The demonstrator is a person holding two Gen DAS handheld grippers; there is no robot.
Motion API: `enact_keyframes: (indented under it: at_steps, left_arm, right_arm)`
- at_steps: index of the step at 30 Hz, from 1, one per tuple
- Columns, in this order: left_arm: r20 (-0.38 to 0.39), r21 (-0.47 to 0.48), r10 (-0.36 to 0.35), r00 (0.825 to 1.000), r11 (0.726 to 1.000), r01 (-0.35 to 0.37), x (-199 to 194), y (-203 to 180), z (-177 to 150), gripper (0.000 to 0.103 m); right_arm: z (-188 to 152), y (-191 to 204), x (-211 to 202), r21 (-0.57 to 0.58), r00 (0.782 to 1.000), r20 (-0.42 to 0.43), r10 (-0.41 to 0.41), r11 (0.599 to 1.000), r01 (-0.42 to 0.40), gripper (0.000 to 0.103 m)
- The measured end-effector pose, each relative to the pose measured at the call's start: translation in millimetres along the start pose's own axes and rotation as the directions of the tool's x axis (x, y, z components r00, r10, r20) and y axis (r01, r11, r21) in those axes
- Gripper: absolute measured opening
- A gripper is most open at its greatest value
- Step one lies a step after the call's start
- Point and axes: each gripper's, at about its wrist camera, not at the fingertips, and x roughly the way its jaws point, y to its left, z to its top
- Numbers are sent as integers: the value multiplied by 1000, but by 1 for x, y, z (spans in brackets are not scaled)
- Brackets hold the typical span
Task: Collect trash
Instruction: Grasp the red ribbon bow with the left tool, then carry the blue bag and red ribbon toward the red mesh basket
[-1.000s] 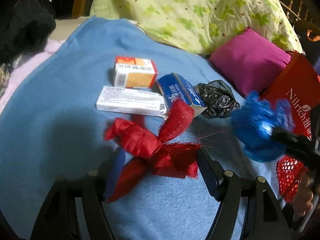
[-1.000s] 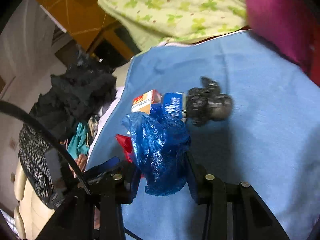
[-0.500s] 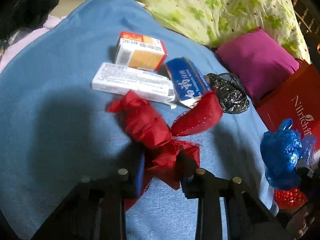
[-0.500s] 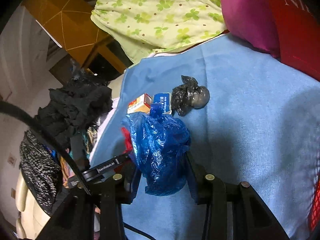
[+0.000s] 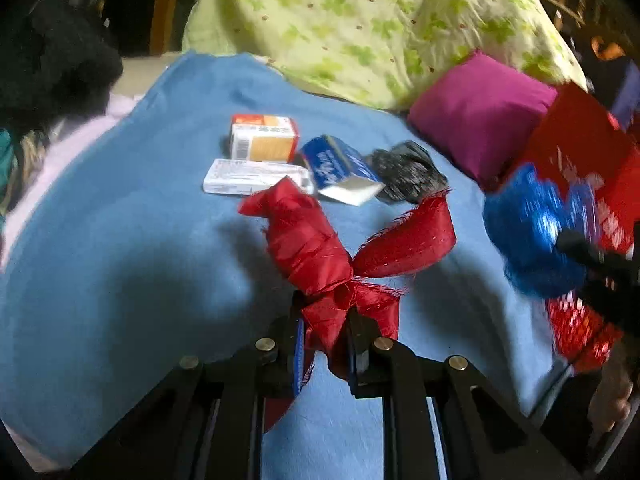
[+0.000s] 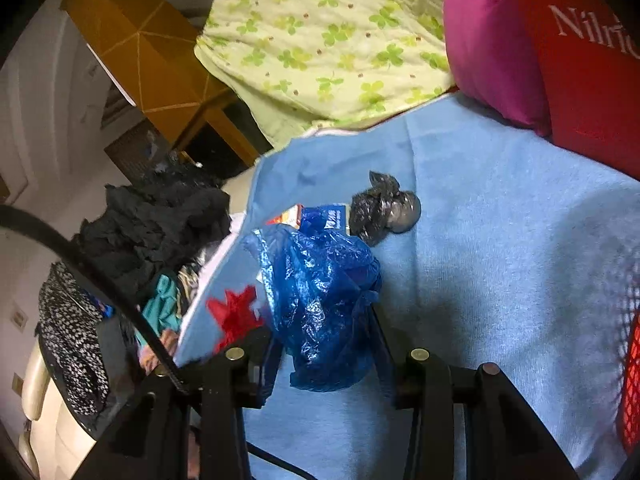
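Left hand-held gripper (image 5: 325, 334): at 6 o'clock in the left wrist view; jaws have just been closing and now pinch the knot of the red ribbon bow (image 5: 344, 256); pads pressed on the fabric
Red ribbon bow: frayed satin; one loop rises toward 11 o'clock, the other toward 2 o'clock; a tail hangs below the jaws; seen from the right wrist as a red patch at 8 o'clock (image 6: 234, 314)
Right hand-held gripper (image 6: 326, 354): jaws narrow, closed on the blue plastic bag (image 6: 320, 304); in the left wrist view it sits at 3 o'clock, blurred (image 5: 560, 256)
Blue plastic bag: crumpled, bulging above and below the jaws; off the blanket
Blue blanket (image 5: 120, 240): covers the bed; carries the remaining trash
Orange-and-white carton (image 5: 264, 142): at 12 o'clock of the bow; lying on its side
White flat box (image 5: 248, 176): just in front of the orange-and-white carton, touching or nearly so; cannot tell which
Blue-and-white carton (image 5: 340, 170): at 1 o'clock of the bow, tilted; beside the white flat box
Black crumpled bag (image 5: 408, 178): touching the blue-and-white carton's right side; also in the right wrist view (image 6: 384, 208)
Magenta cushion (image 5: 480, 116): at 2 o'clock, against the green floral quilt (image 5: 360, 20)
Red paper bag (image 5: 580, 152): at 3 o'clock, white lettering, beside the magenta cushion
Red mesh (image 5: 580, 332): at 4 o'clock, below the blue plastic bag; blurred
Dark clothing pile (image 6: 160, 224): off the blanket edge at 9 o'clock in the right wrist view
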Motion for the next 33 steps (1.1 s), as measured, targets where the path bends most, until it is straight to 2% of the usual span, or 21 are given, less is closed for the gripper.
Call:
enact_keyframes:
  at_steps: [3,7,12,20,33]
  left_arm:
    - [44,70,45,998,996,-48,-30,-20,2,17]
    - [84,113,122,989,985,-131,-57,-39,9,17]
    - [144,166,169,975,967,-192,-86,-62,6,17]
    - [176,197,188,966,955,-222,-105,-78,-2,17]
    - [200,213,216,956,942,-258,-109,-90,0,17]
  right_arm:
    - [-3,2,-13,3,1000,27,14,1000,-15,43]
    - [-11,4,-35,-12,997,67,29,1000,-28,43]
    - [-19,5,-55,-35,995,89,37,999,-34,43]
    - [-28,1,-65,-31,994,94,53,998,-50,43]
    - [-29,6,-60,-71,994,83,72,995,-67,43]
